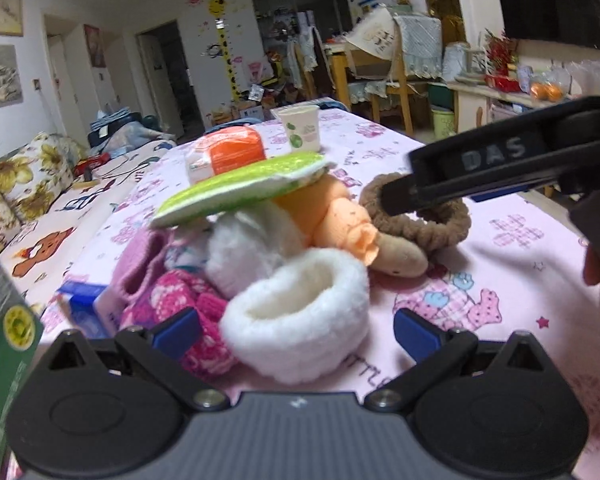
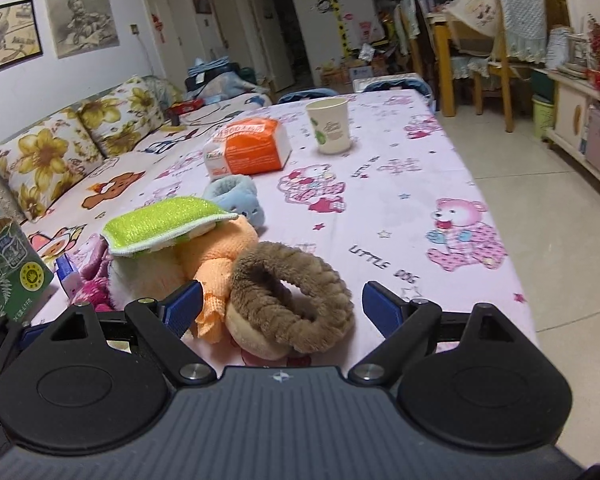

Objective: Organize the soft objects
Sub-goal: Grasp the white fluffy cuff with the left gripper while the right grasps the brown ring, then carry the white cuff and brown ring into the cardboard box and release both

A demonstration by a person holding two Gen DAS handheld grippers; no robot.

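Right wrist alone shows blue plush slipper (image 2: pixel 236 196); left wrist misses it.

soft pile (image 2: pixel 188 264) crowds the left; tablecloth (image 2: pixel 399 216) lies bare rightward.

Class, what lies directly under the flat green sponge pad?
The green sponge pad rests on a white fluffy item and an orange knitted toy; anything beneath them is hidden.

My left claw (image 1: pixel 296 330) and right claw (image 2: pixel 282 306) look alike: ribbed grey body with a small white mark, black linkage arms on round black discs, silver screws at the pivots, blue finger pads (image 1: pixel 176 330). One black arm bears raised letters "DAS".
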